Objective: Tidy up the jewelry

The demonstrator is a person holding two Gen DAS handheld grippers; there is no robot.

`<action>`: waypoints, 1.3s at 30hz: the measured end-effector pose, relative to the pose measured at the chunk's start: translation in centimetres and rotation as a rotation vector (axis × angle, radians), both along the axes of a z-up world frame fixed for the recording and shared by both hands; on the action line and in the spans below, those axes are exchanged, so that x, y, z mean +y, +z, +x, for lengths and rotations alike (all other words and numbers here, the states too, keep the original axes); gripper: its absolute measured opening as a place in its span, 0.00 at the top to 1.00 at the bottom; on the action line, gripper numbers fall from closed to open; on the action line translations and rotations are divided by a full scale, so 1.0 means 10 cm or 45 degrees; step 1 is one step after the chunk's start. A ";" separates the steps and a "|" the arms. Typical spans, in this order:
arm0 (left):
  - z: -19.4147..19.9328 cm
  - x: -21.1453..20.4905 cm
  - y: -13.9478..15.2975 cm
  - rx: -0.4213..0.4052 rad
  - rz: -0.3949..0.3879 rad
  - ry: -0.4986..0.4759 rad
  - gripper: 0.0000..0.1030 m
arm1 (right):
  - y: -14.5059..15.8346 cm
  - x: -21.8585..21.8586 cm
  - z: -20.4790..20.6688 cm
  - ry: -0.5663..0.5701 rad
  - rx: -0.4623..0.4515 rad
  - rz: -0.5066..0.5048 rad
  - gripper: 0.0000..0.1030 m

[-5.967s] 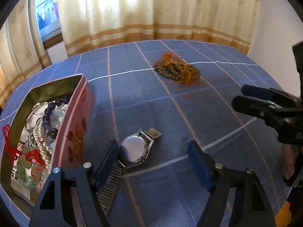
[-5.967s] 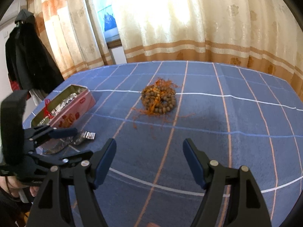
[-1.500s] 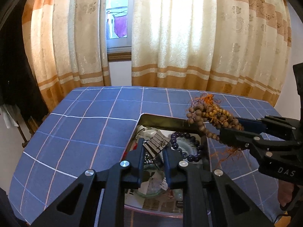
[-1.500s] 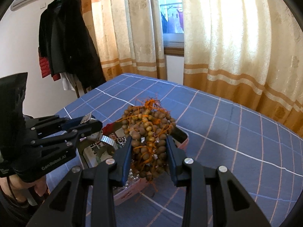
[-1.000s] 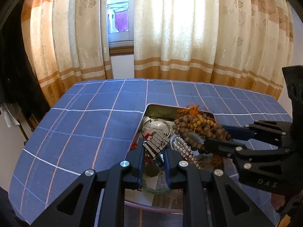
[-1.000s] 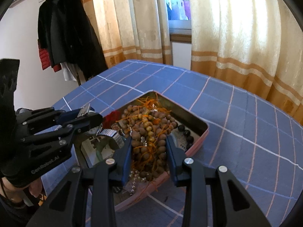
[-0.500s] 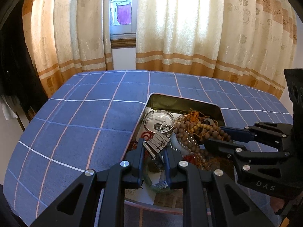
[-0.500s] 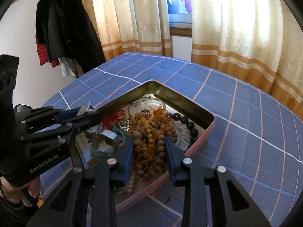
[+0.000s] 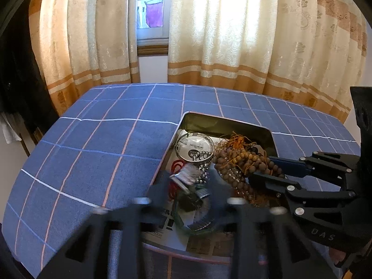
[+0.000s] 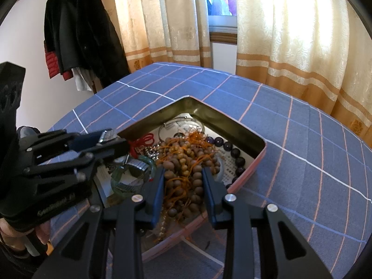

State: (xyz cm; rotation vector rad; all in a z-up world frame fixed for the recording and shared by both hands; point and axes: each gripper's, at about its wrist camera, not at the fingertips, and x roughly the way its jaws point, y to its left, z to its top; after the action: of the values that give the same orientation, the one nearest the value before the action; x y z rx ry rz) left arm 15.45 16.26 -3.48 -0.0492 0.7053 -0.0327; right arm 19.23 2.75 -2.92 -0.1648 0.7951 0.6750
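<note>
Task nearly done, I judge: tablecloth (image 9: 97,139) bare, all jewelry in tin (image 10: 223,118). Left gripper (image 9: 188,193) jaws opening, letting watch (image 9: 190,179) drop in w/ bangle, pearls, purple beads (image 10: 229,145). Right gripper (image 10: 183,186) clamped on wood bead strand (image 10: 186,160), low in tin; release left.

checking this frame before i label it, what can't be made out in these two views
- Left gripper, left wrist view: motion-blurred as its jaws open; the metal-band wristwatch between them is smeared too.
- Bottom of the pink rectangular tin, both views: buried under jewelry.
- Brown wooden bead strand with orange threads, right wrist view: its lower end is hidden between the right gripper fingers.
- Printed paper in the tin, left wrist view: text too small.
</note>
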 end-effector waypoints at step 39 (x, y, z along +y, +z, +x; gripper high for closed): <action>-0.48 0.05 0.29 -0.106 -0.026 0.070 0.03 | 0.19 -0.19 -0.39 -0.058 -0.108 -0.029 0.16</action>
State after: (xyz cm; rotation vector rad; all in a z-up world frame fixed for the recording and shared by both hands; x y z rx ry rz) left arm 10.61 16.77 -0.56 -0.0864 0.6201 0.0110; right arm 15.33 0.83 -1.04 -0.1940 0.7228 0.6121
